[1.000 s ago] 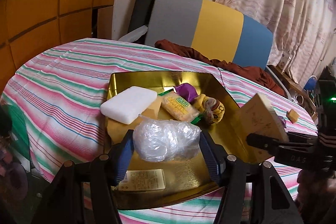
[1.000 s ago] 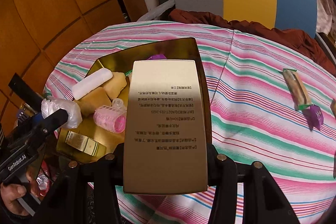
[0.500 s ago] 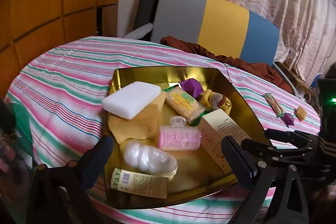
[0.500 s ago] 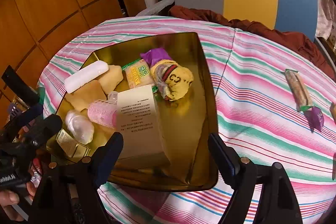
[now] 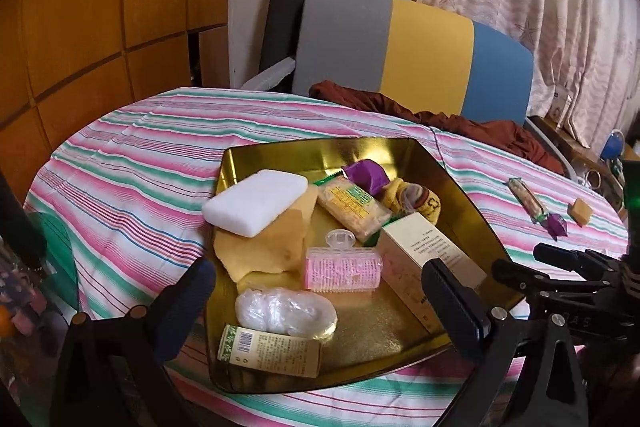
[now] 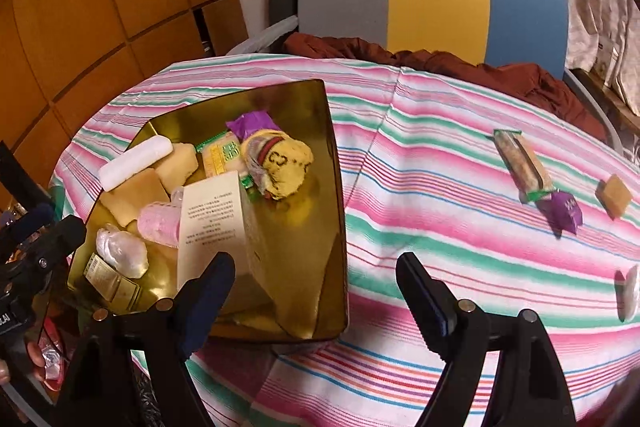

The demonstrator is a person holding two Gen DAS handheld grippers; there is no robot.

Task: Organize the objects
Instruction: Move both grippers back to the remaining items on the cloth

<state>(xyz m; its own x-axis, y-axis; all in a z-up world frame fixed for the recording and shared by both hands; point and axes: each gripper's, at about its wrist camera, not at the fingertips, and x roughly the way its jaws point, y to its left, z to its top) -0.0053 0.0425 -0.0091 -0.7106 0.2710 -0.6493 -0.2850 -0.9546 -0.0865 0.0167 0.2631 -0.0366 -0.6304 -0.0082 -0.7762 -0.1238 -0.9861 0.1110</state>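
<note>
Both claws spread wide, gripping nothing: left claw (image 5: 320,295) over the plastic-wrapped bundle (image 5: 286,311) low in the gold tray (image 5: 320,151), right claw (image 6: 316,287) beside the cream box (image 6: 212,211).

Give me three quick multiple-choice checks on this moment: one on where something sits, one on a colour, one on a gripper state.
1. Where does the pink hair roller lie?
A. inside the gold tray
B. on the striped tablecloth
C. on the chair

2. What colour is the block at the tray's far left?
A. purple
B. white
C. green

3. How does the left gripper stand?
A. shut on the plastic bag
B. shut on the beige box
C. open, holding nothing

Answers:
1. A: the roller rests on the tray floor, between the crumpled plastic bag and the beige box.
2. B: it is plain white, lying on a yellow cloth.
3. C: both fingers are spread wide above the tray, touching nothing.
</note>
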